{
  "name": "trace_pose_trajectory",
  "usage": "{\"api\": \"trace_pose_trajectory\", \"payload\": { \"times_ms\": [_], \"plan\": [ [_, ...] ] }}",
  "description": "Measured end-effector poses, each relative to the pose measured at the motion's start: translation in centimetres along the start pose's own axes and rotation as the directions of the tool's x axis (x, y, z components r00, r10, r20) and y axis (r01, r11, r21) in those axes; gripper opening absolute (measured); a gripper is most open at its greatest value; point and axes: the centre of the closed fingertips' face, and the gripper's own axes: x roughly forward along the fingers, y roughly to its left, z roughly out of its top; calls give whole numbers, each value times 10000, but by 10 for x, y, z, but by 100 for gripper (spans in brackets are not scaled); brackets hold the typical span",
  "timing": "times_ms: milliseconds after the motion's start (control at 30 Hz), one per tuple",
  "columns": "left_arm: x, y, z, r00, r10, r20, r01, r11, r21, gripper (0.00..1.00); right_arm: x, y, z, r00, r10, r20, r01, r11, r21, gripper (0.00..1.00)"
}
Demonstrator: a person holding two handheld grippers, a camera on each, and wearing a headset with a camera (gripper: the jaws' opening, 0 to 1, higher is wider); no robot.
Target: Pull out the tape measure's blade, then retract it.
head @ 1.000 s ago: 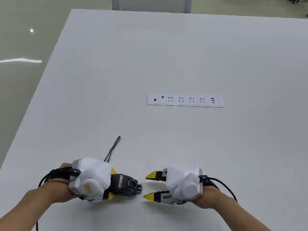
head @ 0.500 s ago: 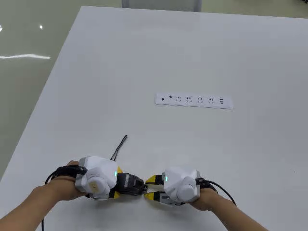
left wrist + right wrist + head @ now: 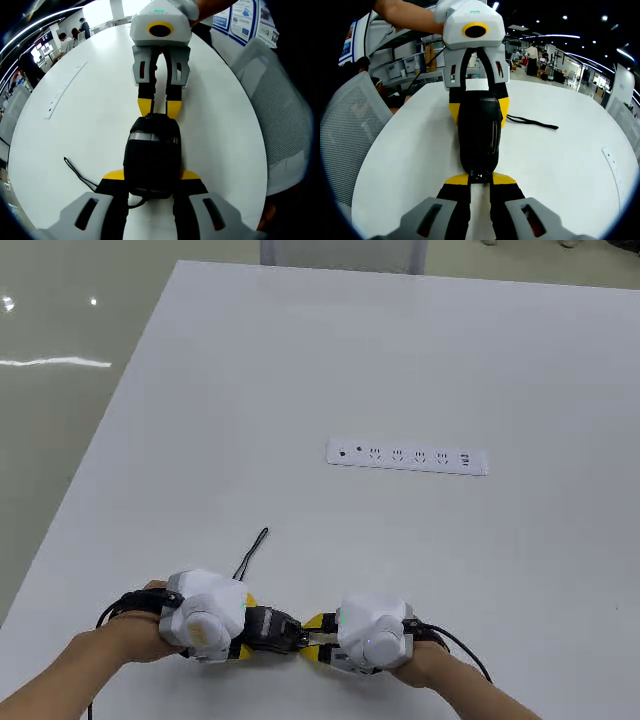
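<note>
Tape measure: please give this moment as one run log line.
left gripper: shut on tape measure | right gripper: jaws at blade tip, grip unclear | pull: not yet begun

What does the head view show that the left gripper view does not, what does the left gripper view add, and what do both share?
Head view: the person's forearms and the glossy floor beside the white table. Left gripper view: a mesh chair, wall posters and people in the background. Shared: that table, the power strip, the black strap, the left gripper clamped on the black tape measure, and the right gripper with its jaws at the tape measure's front end.
</note>
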Motion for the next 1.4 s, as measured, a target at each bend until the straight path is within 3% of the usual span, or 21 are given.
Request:
{"api": "trace_pose_trajectory", "payload": {
  "times_ms": [633,1400],
  "plan": [
    [1,1,-4,9998,34,-170,-34,10000,-18,28,3,1,-7,9990,138,-419,-158,9988,-471,12],
    [-9,-3,3,9997,90,-248,-91,10000,-36,28,-7,2,-13,9983,146,-571,-183,9977,-653,12]
  ]
}}
